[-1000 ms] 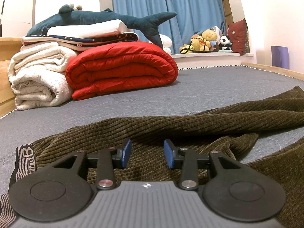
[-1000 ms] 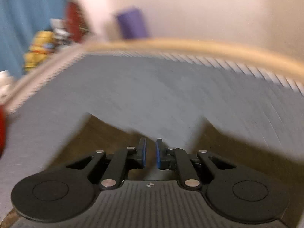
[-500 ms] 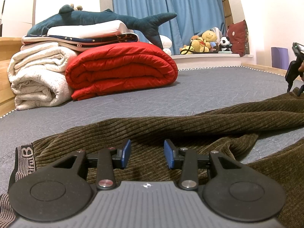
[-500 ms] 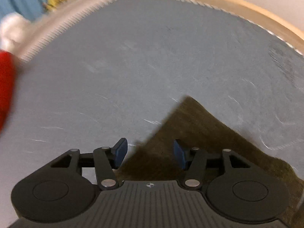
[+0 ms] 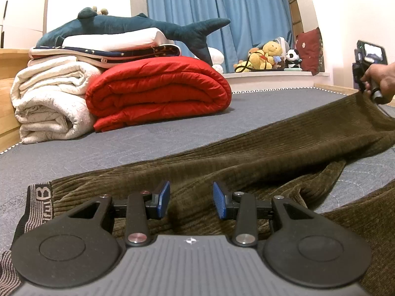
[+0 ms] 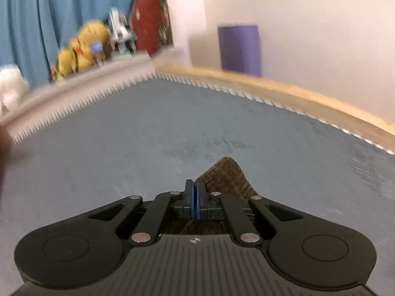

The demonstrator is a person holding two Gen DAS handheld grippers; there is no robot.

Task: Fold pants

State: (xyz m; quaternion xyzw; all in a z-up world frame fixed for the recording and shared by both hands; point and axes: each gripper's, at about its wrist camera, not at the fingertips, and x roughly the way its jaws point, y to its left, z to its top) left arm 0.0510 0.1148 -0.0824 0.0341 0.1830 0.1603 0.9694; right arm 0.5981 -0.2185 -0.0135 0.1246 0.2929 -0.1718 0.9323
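Dark olive corduroy pants (image 5: 246, 162) lie spread on a grey mattress (image 5: 123, 143), with the striped waistband (image 5: 39, 204) at the lower left. My left gripper (image 5: 191, 199) is open and hovers low over the waist end, holding nothing. My right gripper (image 6: 195, 194) is shut on the pants' leg hem (image 6: 224, 175). In the left wrist view the right gripper (image 5: 367, 74) holds that leg end lifted at the far right, so the leg is stretched taut.
A rolled red quilt (image 5: 158, 96), folded white blankets (image 5: 49, 101) and a plush shark (image 5: 133, 29) are stacked at the back left. Stuffed toys (image 5: 269, 56) sit on a sill by blue curtains. A wooden bed frame (image 6: 296, 98) borders the mattress; a purple roll (image 6: 239, 49) stands beyond.
My right gripper opened over the leg hem, then closed on it and lifted it, pulling the leg taut. My left gripper stayed still and open.
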